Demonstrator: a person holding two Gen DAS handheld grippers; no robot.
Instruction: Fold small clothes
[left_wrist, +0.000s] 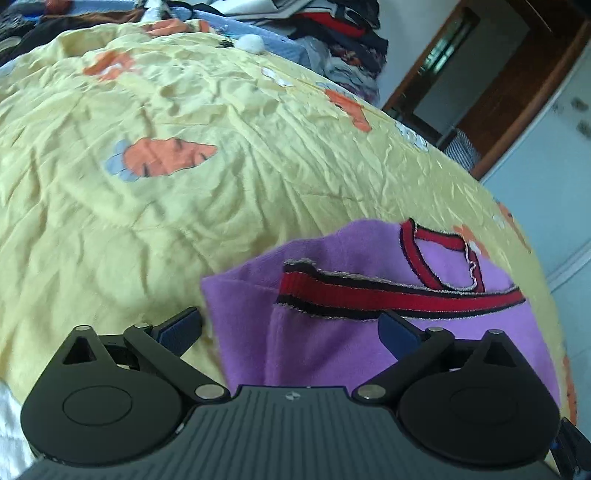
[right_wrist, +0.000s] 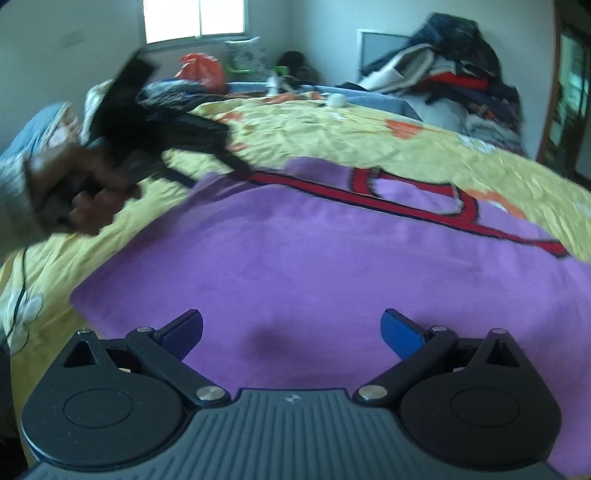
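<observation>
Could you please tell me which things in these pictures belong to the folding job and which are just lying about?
Belongs to the job:
- purple top with red and black trim, partly folded
- left gripper, open over the top
- right gripper, open over the top
- yellow bedspread, the work surface

Just lying about:
- pile of clothes at the far side
- orange bag
- white ball

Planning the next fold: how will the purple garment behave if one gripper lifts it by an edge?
The purple garment will likely droop: it lies limp and already creased over itself. Its fuzzy knit probably grips well. The red striped trim may dangle, since one end already lies loose across the fabric.
</observation>
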